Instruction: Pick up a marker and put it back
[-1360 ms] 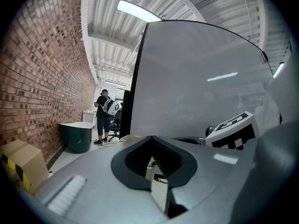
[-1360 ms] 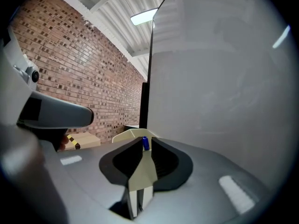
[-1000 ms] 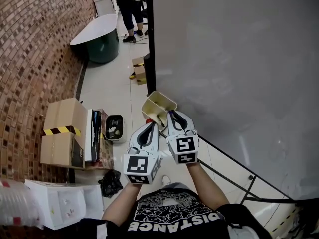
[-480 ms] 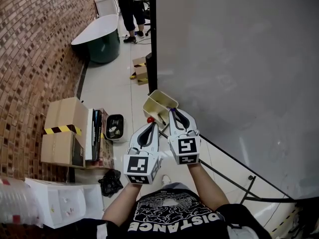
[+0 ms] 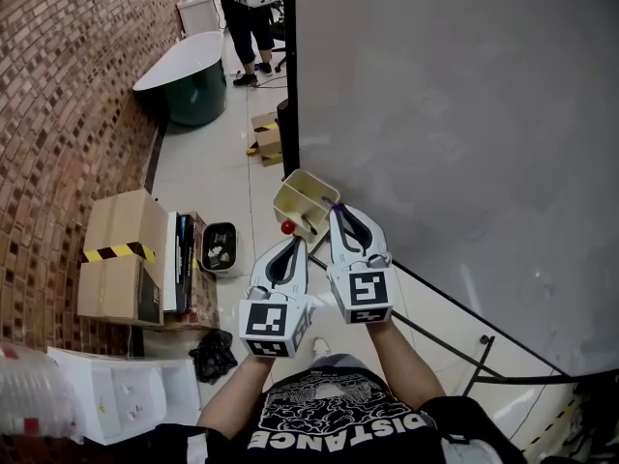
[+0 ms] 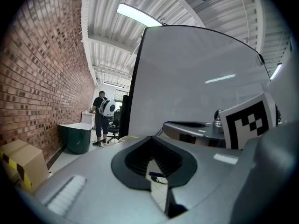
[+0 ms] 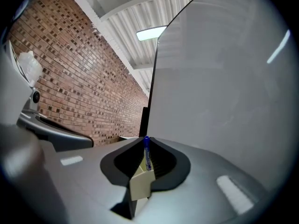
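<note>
Your right tongs are clenched on a blue marker. In the right gripper view it stands upright between the jaws, just below the frame's centre, with its cap poking above the jaw tips. In the head view only its dark tip shows, near the middle of the frame, just at the lower right edge of the beige tray. The tray hangs by the left edge of the whiteboard, which fills the right half of that view. Through the gap below the marker you see a beige corner of the tray. Your left tongs sit just left of the right ones, below the tray, and the left gripper view shows their jaws drawn together on nothing. A small red thing lies between the left tongs and the tray. Cardboard boxes stand on the floor at the left, along the brick wall.
</note>
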`<state>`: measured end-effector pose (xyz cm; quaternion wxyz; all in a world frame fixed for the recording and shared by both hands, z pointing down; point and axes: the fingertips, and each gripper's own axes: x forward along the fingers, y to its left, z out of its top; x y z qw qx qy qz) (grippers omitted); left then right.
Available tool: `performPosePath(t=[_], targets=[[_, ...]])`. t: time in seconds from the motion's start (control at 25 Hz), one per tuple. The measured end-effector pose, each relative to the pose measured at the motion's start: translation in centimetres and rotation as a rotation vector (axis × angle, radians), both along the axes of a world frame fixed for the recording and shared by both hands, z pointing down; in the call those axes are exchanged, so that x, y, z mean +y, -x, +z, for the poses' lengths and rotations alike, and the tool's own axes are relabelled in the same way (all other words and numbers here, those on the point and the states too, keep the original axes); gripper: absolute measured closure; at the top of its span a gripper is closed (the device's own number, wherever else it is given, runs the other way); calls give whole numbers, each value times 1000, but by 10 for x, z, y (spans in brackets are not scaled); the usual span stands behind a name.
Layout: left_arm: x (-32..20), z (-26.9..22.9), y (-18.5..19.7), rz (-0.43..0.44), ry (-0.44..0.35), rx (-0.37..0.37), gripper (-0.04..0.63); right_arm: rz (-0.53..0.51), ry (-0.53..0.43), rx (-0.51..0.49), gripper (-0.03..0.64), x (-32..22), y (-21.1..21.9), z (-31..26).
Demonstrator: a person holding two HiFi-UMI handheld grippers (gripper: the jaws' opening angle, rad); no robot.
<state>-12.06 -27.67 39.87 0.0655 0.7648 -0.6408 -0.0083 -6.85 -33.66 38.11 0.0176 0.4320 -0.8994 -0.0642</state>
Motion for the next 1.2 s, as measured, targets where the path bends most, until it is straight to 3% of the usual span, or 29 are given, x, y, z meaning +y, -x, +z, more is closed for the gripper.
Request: performPosePath(t=[0.72,1.2], targets=[[52,-16,-16,26,-44,8,589,25,-88,-36,584,73,-31,-40],[105,-24,-48,86,-63,8,589,43,-111,-33,584,139,-55,-47]])
